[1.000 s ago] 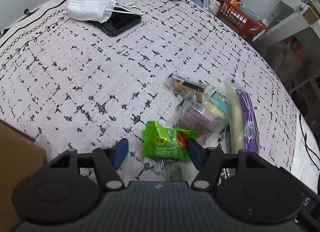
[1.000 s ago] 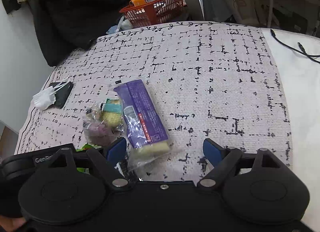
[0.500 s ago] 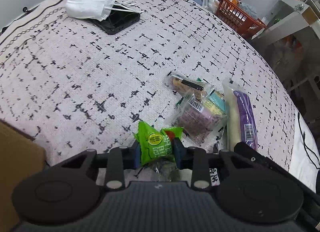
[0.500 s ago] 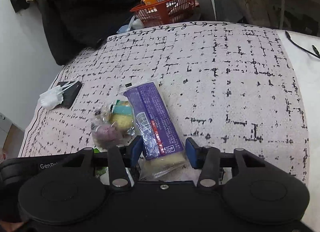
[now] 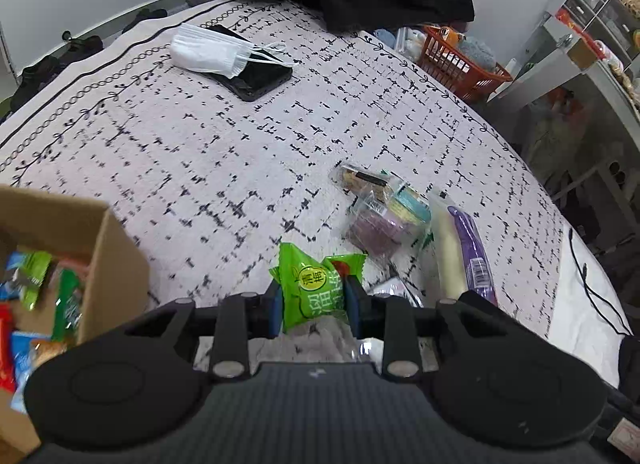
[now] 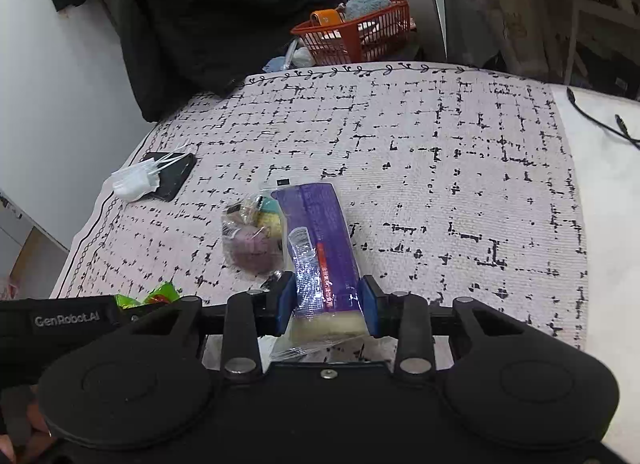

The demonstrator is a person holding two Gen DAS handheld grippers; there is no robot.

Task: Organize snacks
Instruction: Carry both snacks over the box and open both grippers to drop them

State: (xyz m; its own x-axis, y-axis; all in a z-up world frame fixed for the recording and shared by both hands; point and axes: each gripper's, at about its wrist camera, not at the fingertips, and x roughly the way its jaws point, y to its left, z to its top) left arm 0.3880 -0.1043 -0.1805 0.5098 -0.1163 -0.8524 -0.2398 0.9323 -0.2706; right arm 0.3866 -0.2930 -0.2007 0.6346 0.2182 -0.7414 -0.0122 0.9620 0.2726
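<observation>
Two hand-held grippers work over a bed [image 5: 248, 152] spread with a pale cover flecked in black. The left hand-held gripper [image 5: 314, 304] has just closed and clamps a green packet [image 5: 316, 284]; beside it, on its left, stands a cardboard box [image 5: 108, 248] holding snacks. The right hand-held gripper [image 6: 328, 306], its jaws also just closing, grips a purple packet [image 6: 324, 248]. Beyond and left of it lies a clear bag [image 6: 250, 240], further off a mask [image 6: 134, 184] on a phone [image 6: 176, 174]. Past the bed's far edge sit an orange basket [image 6: 360, 38] and dark clothes [image 6: 192, 24].
</observation>
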